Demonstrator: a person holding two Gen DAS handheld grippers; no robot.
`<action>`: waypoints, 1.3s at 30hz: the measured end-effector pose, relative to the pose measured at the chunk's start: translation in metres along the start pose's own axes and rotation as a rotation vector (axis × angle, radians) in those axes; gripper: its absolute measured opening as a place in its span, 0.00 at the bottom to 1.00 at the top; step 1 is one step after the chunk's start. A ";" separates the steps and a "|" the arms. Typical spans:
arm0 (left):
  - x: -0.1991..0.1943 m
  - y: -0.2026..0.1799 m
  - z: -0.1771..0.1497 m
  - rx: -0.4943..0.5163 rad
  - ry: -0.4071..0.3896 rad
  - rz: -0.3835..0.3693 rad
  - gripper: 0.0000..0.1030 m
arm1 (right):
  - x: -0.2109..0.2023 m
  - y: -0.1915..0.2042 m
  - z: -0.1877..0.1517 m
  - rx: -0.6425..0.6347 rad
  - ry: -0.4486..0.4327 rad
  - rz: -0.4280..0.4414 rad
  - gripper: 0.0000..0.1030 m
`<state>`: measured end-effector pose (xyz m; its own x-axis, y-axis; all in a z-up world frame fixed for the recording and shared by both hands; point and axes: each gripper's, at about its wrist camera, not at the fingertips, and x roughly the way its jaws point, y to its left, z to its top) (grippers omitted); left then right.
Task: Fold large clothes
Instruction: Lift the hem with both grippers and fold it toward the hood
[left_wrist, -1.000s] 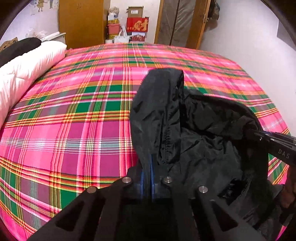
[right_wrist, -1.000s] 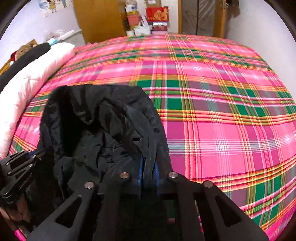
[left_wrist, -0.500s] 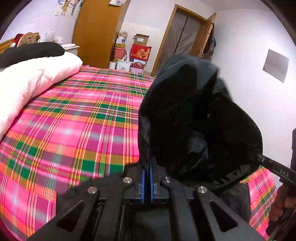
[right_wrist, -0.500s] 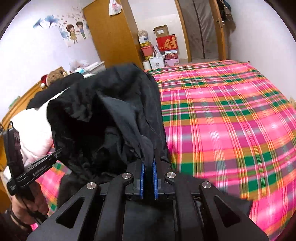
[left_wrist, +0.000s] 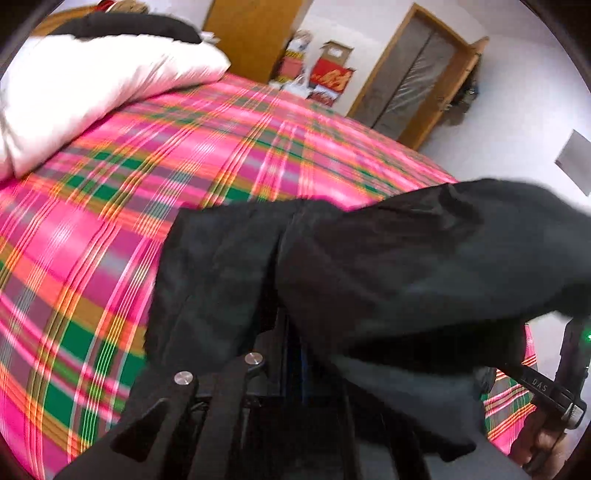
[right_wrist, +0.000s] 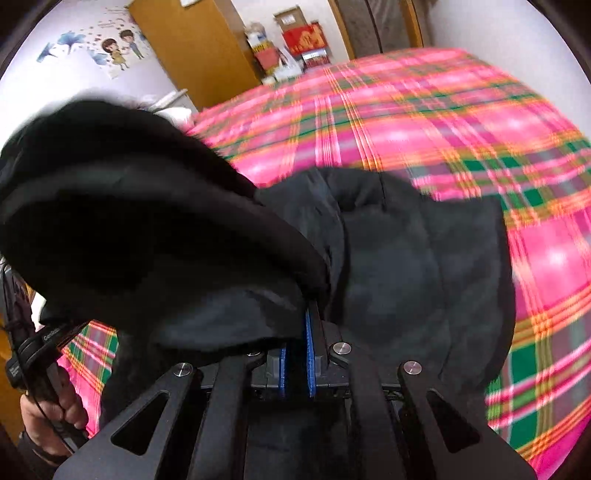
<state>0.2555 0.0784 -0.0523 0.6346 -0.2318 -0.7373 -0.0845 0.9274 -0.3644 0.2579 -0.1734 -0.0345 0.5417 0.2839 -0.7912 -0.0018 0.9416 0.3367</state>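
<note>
A large black garment (left_wrist: 388, 266) hangs between my two grippers over a pink plaid bed (left_wrist: 147, 184). My left gripper (left_wrist: 291, 354) is shut on one edge of it; cloth covers most of its blue pads. My right gripper (right_wrist: 297, 354) is shut on the other edge of the black garment (right_wrist: 406, 266), with its blue pads (right_wrist: 308, 354) pinching the fabric. Part of the garment billows up at the left in the right wrist view, and its lower part drapes toward the bed (right_wrist: 424, 122). Both views are blurred by motion.
A white pillow (left_wrist: 92, 88) lies at the head of the bed with a dark item on it. A wooden wardrobe (right_wrist: 192, 48), stacked boxes (right_wrist: 295, 40) and a door (left_wrist: 413, 77) stand beyond the bed. White walls border the right side.
Both grippers have swung the held garment from raised in the air down and forward toward the bed. The garment now spreads wider between them, and the cameras have tilted.
</note>
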 end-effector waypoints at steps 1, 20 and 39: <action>-0.005 0.002 -0.008 0.000 0.008 0.012 0.05 | -0.001 0.000 -0.004 0.000 0.004 -0.002 0.11; -0.049 -0.018 -0.004 0.077 -0.063 -0.038 0.34 | -0.032 0.017 -0.011 0.082 -0.030 0.150 0.45; 0.055 -0.035 -0.058 0.268 0.135 0.062 0.36 | 0.087 0.020 -0.068 0.036 0.150 0.029 0.03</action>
<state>0.2487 0.0164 -0.1138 0.5251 -0.1925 -0.8290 0.0968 0.9813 -0.1665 0.2476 -0.1172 -0.1310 0.4103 0.3376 -0.8471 0.0156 0.9262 0.3767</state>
